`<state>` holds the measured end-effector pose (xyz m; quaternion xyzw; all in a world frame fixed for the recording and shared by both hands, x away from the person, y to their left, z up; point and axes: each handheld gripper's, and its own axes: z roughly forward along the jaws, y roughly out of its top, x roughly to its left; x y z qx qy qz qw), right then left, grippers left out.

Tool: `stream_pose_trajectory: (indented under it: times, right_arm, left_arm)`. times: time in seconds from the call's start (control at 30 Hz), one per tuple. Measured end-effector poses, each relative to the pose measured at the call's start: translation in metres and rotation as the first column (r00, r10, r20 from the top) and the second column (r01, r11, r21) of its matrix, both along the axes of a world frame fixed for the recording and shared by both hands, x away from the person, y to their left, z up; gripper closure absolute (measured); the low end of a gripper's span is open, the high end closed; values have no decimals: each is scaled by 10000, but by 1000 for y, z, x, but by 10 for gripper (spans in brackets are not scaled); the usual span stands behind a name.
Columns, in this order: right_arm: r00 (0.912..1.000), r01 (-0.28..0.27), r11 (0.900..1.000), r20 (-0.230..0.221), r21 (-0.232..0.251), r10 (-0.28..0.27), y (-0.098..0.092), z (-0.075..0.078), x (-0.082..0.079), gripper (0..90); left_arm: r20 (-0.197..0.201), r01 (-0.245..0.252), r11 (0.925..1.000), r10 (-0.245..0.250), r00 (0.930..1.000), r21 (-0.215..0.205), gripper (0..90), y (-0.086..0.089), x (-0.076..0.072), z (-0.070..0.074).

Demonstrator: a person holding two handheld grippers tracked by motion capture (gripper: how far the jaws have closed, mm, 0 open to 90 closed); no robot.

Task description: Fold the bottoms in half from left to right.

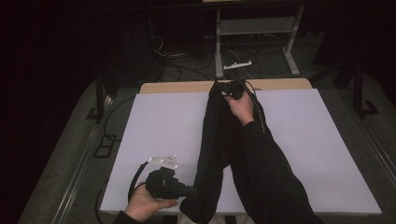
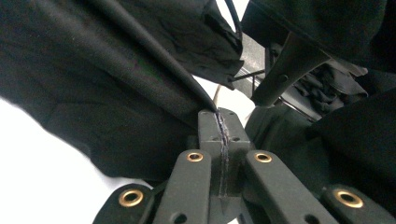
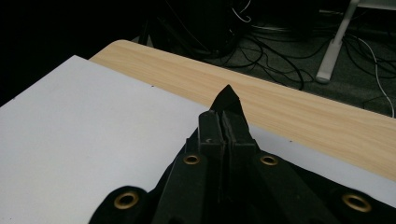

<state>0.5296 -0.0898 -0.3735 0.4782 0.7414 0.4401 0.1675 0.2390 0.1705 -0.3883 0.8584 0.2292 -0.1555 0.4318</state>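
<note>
From the high view, a black garment (image 1: 215, 149) lies stretched in a long band down the middle of the white sheet (image 1: 154, 126). The right gripper (image 1: 232, 88) pinches its far end by the wooden table edge (image 1: 187, 86), and the left gripper (image 1: 189, 191) pinches the near end. The cloth looks pulled out lengthwise; flattening or folding seems left to do.

In the left gripper view, the jaws are clamped on a fold of the garment (image 2: 116, 70).

In the right gripper view, the jaws are closed on a corner of the cloth (image 3: 227, 99) at the sheet's far side (cables (image 3: 280, 51) and a dim floor lie beyond the table).
</note>
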Motion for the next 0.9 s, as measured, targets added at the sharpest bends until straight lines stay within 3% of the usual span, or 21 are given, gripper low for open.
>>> stream_pose_trajectory:
  times: [0.43,0.9]
  right_arm:
    - [9999,122,9999,-81,68,-122,-19,4,-1,862]
    - [9992,358,9992,-170,172,-355,-42,-1,-4,861]
  left_arm:
    - [150,582,9981,-579,9982,-201,887,-29,2,9]
    - [191,1097,9939,-1094,9938,-135,887,-55,2,13]
